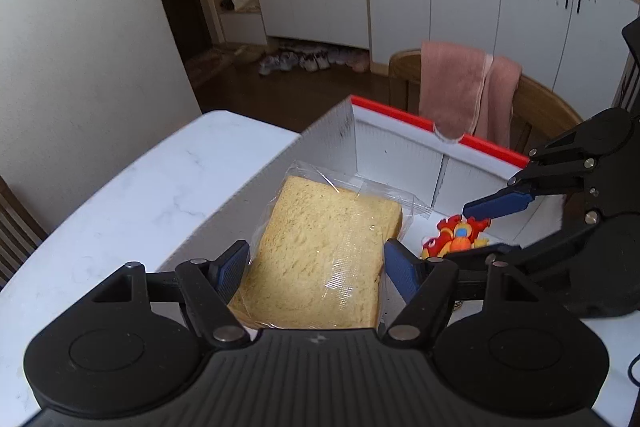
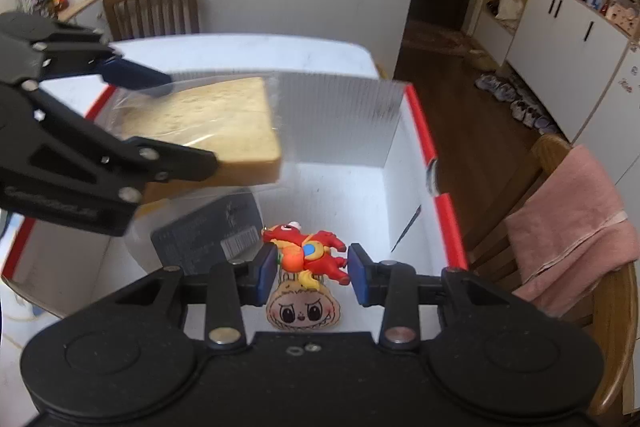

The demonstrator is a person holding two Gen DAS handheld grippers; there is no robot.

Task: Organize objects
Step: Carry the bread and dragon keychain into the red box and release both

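A slice of bread in clear wrap (image 1: 320, 251) sits between the blue pads of my left gripper (image 1: 316, 267), which is shut on it above the left side of a white box with a red rim (image 1: 400, 113). The right wrist view shows the same bread (image 2: 224, 131) hanging over the box, held by the left gripper (image 2: 186, 123). My right gripper (image 2: 312, 271) is shut on a red and orange toy figure (image 2: 308, 251) with a big cartoon face, low inside the box (image 2: 440, 195). From the left wrist view, the toy (image 1: 448, 243) shows between the right gripper's (image 1: 460, 233) fingers.
A black flat carton (image 2: 208, 231) lies on the box floor beside the toy. The box stands on a white marble table (image 1: 120, 207). A wooden chair draped with a pink towel (image 1: 468, 87) is behind the box. Another chair (image 2: 152, 7) stands at the table's far side.
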